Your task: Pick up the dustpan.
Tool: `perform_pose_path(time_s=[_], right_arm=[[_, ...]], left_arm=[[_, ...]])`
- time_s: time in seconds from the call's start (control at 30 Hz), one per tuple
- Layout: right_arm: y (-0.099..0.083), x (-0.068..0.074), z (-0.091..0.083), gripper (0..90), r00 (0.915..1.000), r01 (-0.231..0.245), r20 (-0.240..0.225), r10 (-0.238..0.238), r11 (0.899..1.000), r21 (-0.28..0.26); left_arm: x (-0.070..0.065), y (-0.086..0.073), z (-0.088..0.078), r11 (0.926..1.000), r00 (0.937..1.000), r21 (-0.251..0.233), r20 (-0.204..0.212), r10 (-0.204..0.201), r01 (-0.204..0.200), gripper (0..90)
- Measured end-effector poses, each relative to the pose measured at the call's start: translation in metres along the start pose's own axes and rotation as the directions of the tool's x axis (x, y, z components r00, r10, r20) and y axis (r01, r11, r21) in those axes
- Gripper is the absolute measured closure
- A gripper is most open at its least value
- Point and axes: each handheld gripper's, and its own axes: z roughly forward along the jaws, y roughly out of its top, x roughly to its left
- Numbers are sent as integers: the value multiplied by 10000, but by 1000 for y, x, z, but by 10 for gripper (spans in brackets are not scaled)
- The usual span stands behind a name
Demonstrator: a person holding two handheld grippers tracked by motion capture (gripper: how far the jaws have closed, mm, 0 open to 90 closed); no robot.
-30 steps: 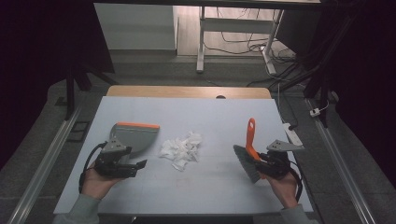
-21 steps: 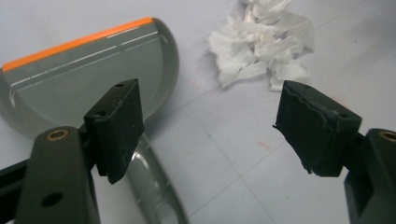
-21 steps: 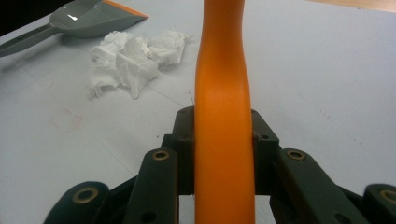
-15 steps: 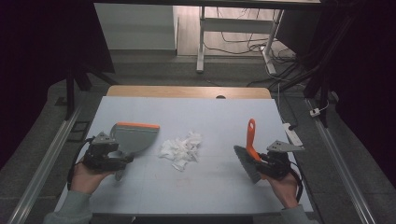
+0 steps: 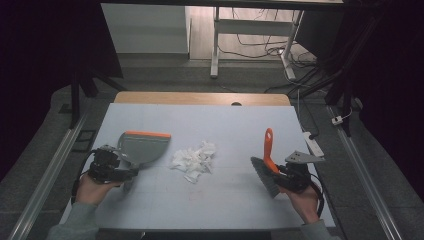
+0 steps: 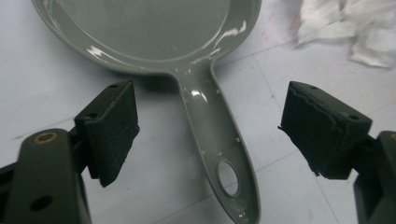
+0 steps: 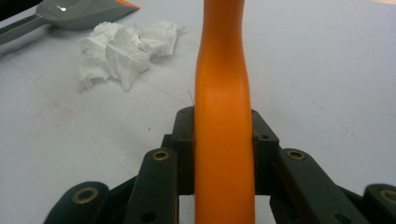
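A grey dustpan (image 5: 142, 147) with an orange lip lies flat at the table's left, its handle (image 6: 212, 135) pointing toward me. My left gripper (image 5: 125, 172) is at that handle's end. Its jaws have just been opening and now stand open (image 6: 208, 116) on either side of the handle, without touching it. A pile of crumpled white tissue (image 5: 195, 159) lies mid-table and shows at the edge of the left gripper view (image 6: 355, 28). My right gripper (image 5: 277, 172) is shut on the orange handle (image 7: 223, 70) of a brush (image 5: 268, 145), whose grey bristles rest on the table.
The work surface is a pale blue-grey mat (image 5: 225, 125) with a wooden strip along its far edge. A white power strip (image 5: 312, 145) lies at the right edge. Desk legs and cables stand on the floor beyond the table.
My left hand has slid left and back along the dustpan's handle toward its end. The right hand and the brush have stayed where they were.
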Motion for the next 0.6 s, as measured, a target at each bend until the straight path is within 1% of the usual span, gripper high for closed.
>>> perform_pose_path(time_s=[0.1, 0.23, 0.33, 0.37, 0.4, 0.5, 0.6], right_arm=[[0, 1, 0, 697, 10000, 73, -5, -73, 10000, 19], [0, 2, 1, 697, 10000, 92, 0, -92, 10000, 33], [0, 2, 2, 697, 10000, 95, -29, -95, 9999, 41], [0, 2, 2, 697, 9999, 108, -17, -108, 9999, 41], [0, 2, 1, 697, 9999, 110, -19, -110, 9999, 41], [0, 2, 2, 697, 9999, 120, -20, -120, 9999, 45], [-1, 2, 2, 697, 9999, 111, -7, -111, 9999, 47]], left_arm=[[0, 2, 7, 9998, 9999, 166, -76, -84, 86, 183], [0, 4, 17, 9991, 9997, 346, -43, -228, 229, 180], [-1, 4, 29, 9967, 9995, 739, 1, -328, 327, 175], [-1, 4, 29, 9967, 9995, 739, 1, -328, 327, 175], [0, 3, 34, 9955, 9992, 861, -52, -385, 388, 175], [2, 3, 38, 9947, 9981, 834, -156, -594, 605, 186], [4, 4, 41, 9941, 9973, 818, -194, -706, 719, 204]])
